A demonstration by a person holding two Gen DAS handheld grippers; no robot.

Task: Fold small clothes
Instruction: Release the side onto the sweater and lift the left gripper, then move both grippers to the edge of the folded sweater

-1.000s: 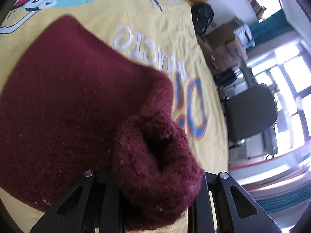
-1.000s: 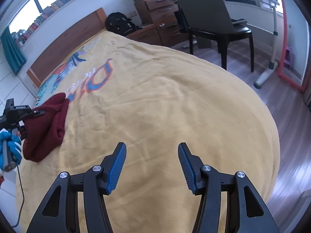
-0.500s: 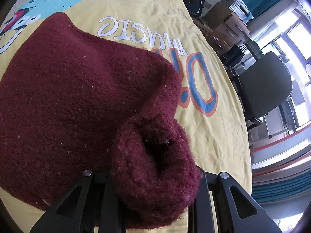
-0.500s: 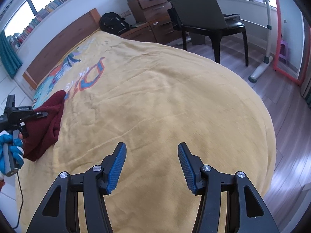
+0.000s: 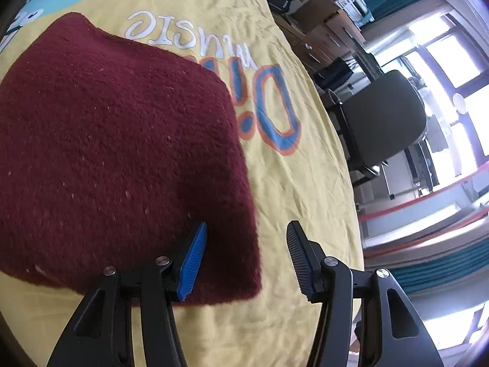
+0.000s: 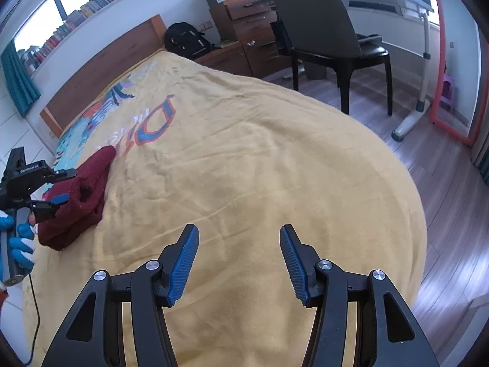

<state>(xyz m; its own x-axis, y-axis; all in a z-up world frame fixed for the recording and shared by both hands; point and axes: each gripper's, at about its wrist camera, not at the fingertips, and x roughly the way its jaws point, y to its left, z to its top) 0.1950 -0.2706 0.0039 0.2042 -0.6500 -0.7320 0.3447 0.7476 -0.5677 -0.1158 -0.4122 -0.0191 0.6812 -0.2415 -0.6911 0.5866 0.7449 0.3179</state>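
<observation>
A dark red knitted garment (image 5: 116,140) lies folded on the yellow printed bedspread (image 5: 293,189). My left gripper (image 5: 247,229) hovers over its near right corner. Its jaws are opening, and the blue pads (image 5: 192,253) stand apart from the cloth without pressing it. In the right wrist view the garment (image 6: 88,180) sits at the far left of the bed beside the left gripper (image 6: 65,185), which a blue-gloved hand (image 6: 18,244) holds. My right gripper (image 6: 238,232) hangs open over bare bedspread (image 6: 244,153) with nothing between its fingers.
A wooden headboard (image 6: 107,67) closes the far end of the bed. A black backpack (image 6: 186,41), wooden drawers (image 6: 244,21) and a dark chair (image 6: 321,30) stand beyond the bed's right side, above wooden floor (image 6: 443,214). A red-framed mirror (image 6: 440,61) leans at the right.
The left gripper has let go of the bunched end of the garment, and its jaws have spread. The cloth now lies flat on the fold. The right gripper has stayed as it was.
</observation>
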